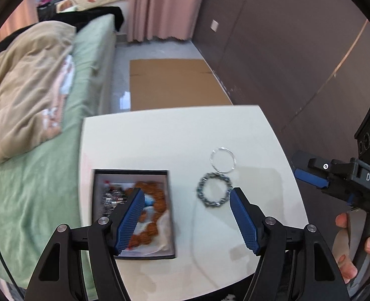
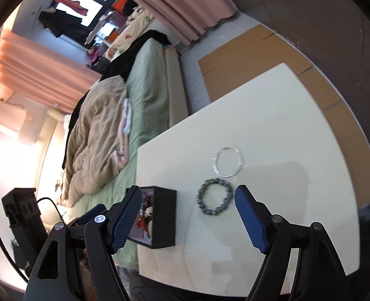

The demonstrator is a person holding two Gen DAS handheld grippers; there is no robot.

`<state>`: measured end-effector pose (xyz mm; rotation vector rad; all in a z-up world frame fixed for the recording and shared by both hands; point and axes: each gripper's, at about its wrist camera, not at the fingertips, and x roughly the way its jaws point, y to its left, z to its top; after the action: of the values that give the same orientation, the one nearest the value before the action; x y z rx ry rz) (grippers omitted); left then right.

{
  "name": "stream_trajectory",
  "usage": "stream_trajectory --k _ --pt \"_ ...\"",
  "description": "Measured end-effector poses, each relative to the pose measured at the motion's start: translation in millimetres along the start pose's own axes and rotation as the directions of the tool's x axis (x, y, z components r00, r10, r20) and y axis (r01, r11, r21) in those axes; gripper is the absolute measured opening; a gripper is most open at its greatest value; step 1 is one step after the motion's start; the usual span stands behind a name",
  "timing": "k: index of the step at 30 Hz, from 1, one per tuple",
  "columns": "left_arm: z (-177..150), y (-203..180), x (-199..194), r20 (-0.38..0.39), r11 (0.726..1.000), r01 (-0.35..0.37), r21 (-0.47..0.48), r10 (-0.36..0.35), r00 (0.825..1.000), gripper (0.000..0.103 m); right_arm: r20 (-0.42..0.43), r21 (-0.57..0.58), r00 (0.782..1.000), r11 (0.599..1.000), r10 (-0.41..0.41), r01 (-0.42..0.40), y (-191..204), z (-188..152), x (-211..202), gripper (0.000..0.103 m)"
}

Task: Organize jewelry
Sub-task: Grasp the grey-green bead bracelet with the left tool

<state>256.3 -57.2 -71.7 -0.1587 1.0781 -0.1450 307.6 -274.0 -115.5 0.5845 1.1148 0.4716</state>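
A black jewelry box [image 1: 170,215] [image 2: 165,220] sits open on the white table [image 1: 172,138] [image 2: 272,115], holding an orange-brown bead strand [image 1: 157,200] and other pieces. Right of it lie a grey-blue beaded bracelet [image 1: 214,190] [image 2: 215,196] and, just beyond, a thin silver wire bangle [image 1: 223,160] [image 2: 227,161]. My left gripper [image 1: 186,195] hovers open above the table, between the box and the beaded bracelet. My right gripper [image 2: 188,198] is open too, with nothing between its blue pads. In the left wrist view the right gripper [image 1: 310,175] shows at the right edge, held by a hand [image 1: 345,250].
A bed with a green sheet [image 1: 47,200] [image 2: 147,95] and a beige quilt [image 1: 22,95] runs along the table's left side. Flat cardboard [image 1: 175,82] [image 2: 247,57] lies on the floor beyond the table. A dark wall [image 1: 297,50] stands at the right, pink curtains [image 1: 160,7] at the back.
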Motion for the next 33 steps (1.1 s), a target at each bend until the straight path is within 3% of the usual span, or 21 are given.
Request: stream_trajectory --k 12,20,30,32,33 --pt "6 -45 54 -0.111 0.998 0.018 0.063 -0.011 0.994 0.071 0.003 0.068 0.997 0.995 -0.073 0.073 -53 -3 -22 0.077" --pt "2 -71 94 -0.193 0.994 0.023 0.109 -0.001 0.981 0.049 0.021 0.128 0.995 0.987 -0.099 0.095 -77 0 -29 0.077" --pt "-15 -80 132 -0.258 0.985 -0.009 0.171 0.053 0.965 0.048 0.01 0.103 0.993 0.988 -0.117 0.115 -73 -2 -26 0.077" --pt "-19 -80 134 -0.247 0.982 -0.019 0.186 0.066 0.967 0.045 0.008 0.106 0.992 0.987 -0.125 0.123 -73 -2 -24 0.077" --pt "-19 -81 134 -0.241 0.98 -0.024 0.195 0.071 0.968 0.039 0.007 0.106 0.991 0.986 -0.132 0.131 -73 -2 -22 0.077"
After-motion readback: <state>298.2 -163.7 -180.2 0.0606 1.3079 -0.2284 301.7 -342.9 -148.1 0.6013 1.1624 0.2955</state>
